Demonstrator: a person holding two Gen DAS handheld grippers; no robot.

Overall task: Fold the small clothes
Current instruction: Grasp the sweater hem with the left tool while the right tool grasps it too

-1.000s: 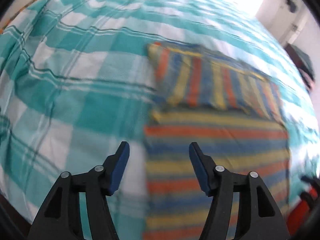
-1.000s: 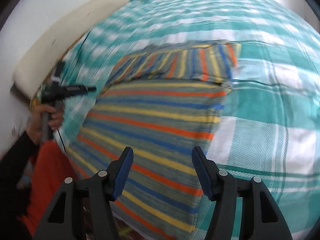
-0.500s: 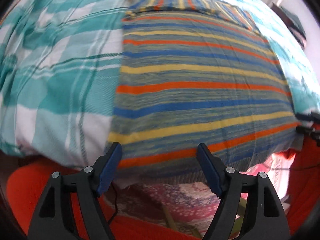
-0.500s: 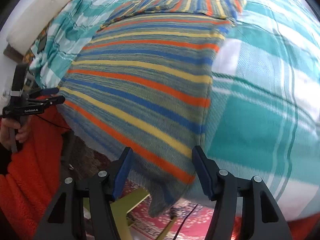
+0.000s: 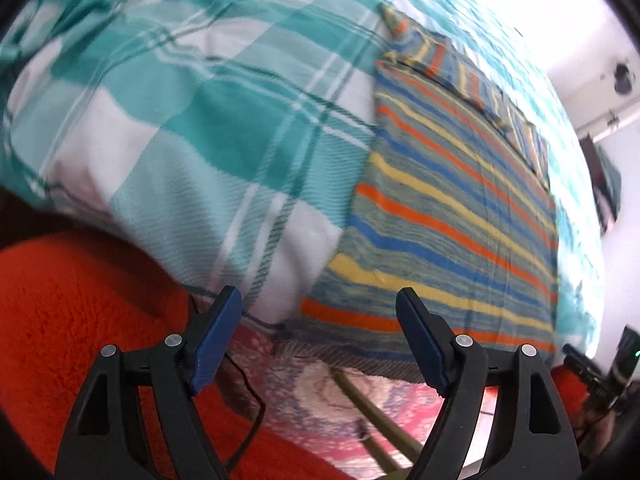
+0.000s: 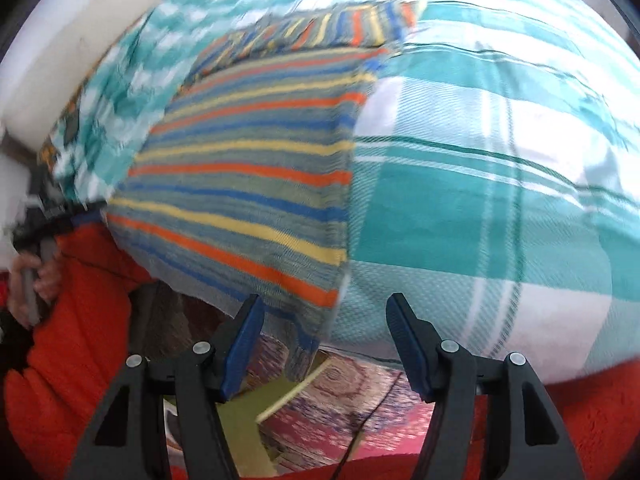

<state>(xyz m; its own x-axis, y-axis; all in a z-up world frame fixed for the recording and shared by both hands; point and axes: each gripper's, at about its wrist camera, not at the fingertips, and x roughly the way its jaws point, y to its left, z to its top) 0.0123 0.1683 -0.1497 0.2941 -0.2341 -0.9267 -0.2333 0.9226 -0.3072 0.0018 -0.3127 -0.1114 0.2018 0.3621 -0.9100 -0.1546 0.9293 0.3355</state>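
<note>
Hanging wide open and empty, the left gripper (image 5: 318, 340) sees the striped garment (image 5: 452, 216) at two o'clock over the bed's edge, while the equally agape right gripper (image 6: 322, 342) should pinch its drooping hem corner (image 6: 308, 336) squarely at twelve.

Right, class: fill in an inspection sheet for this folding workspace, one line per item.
Surface: bed under a teal and white checked cover.
Job's things: striped garment lies flat, its near hem hanging over the bed edge; the far end is folded over.
Clutter: nothing seen on the bed.
Grippers: left gripper and right gripper open, empty, just short of the hem.
Cables: thin black cable under the left gripper.
Surroundings: patterned rug, white wall, orange fleece.
</note>
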